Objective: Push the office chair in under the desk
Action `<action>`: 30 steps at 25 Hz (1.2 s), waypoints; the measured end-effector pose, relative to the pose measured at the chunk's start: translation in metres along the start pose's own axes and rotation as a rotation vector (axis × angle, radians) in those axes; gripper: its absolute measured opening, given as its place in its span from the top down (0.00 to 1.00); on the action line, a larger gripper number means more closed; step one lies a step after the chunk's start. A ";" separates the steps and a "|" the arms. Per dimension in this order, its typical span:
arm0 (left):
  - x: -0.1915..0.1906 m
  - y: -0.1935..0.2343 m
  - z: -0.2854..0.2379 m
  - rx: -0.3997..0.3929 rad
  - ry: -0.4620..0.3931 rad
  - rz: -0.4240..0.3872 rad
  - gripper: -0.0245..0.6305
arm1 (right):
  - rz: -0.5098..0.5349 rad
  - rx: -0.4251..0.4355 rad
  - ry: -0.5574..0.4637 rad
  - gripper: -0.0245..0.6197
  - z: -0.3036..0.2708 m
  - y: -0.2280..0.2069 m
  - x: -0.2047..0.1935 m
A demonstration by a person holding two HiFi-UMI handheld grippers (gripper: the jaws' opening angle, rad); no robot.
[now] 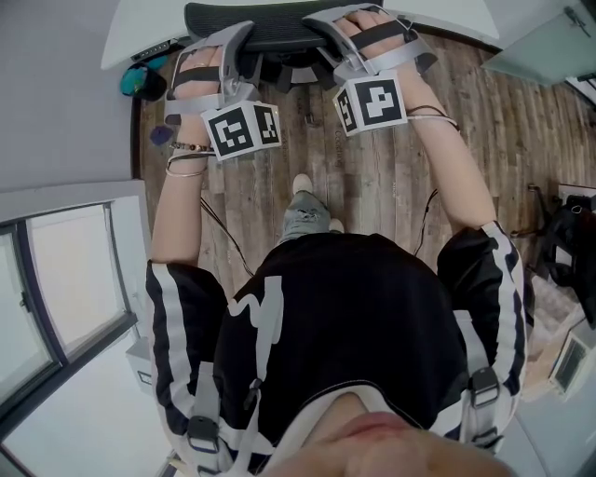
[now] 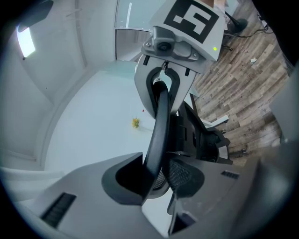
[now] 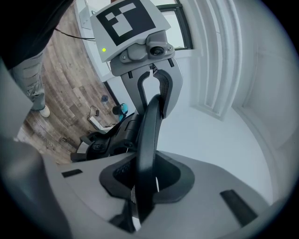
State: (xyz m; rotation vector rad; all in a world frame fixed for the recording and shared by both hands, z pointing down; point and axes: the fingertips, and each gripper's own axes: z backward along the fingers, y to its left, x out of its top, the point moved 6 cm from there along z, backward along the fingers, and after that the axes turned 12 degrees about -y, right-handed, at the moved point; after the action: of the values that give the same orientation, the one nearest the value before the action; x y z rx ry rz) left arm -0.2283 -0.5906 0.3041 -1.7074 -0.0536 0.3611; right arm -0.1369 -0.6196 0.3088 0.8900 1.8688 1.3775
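The office chair (image 1: 272,26) stands at the front edge of the white desk (image 1: 149,28). Seen from above in the head view, the top rim of its dark backrest lies just beside that edge. How far the seat reaches under the desk cannot be told. Both grippers grip the rim from the person's side. The left gripper (image 1: 240,42) is clamped on the rim near its left end. In the left gripper view the curved black rim runs up from between the two grey fingers (image 2: 93,196), which press on it from both sides. The right gripper (image 1: 328,26) is closed on the same rim toward its right end, and the right gripper view shows the rim pinched between its fingers (image 3: 210,186) in the same way. Each gripper shows at the far end of the rim in the other's view. The desk's pale top spreads beyond the rim, with a small yellow thing (image 2: 135,122) on it. Under the person lies a wooden plank floor (image 1: 372,177), and a teal object (image 1: 140,84) lies on it by the desk's left edge
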 end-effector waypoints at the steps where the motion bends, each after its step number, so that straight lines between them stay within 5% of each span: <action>1: -0.002 0.001 -0.002 -0.001 0.002 0.000 0.77 | -0.001 0.001 0.000 0.85 -0.002 -0.001 -0.002; 30: -0.024 0.017 -0.046 0.008 -0.029 -0.020 0.77 | 0.013 -0.013 -0.023 0.85 -0.037 -0.017 -0.038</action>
State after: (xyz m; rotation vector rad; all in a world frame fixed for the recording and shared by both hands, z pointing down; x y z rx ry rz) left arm -0.2411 -0.6435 0.2980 -1.6922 -0.0908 0.3707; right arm -0.1481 -0.6737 0.3049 0.9092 1.8379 1.3795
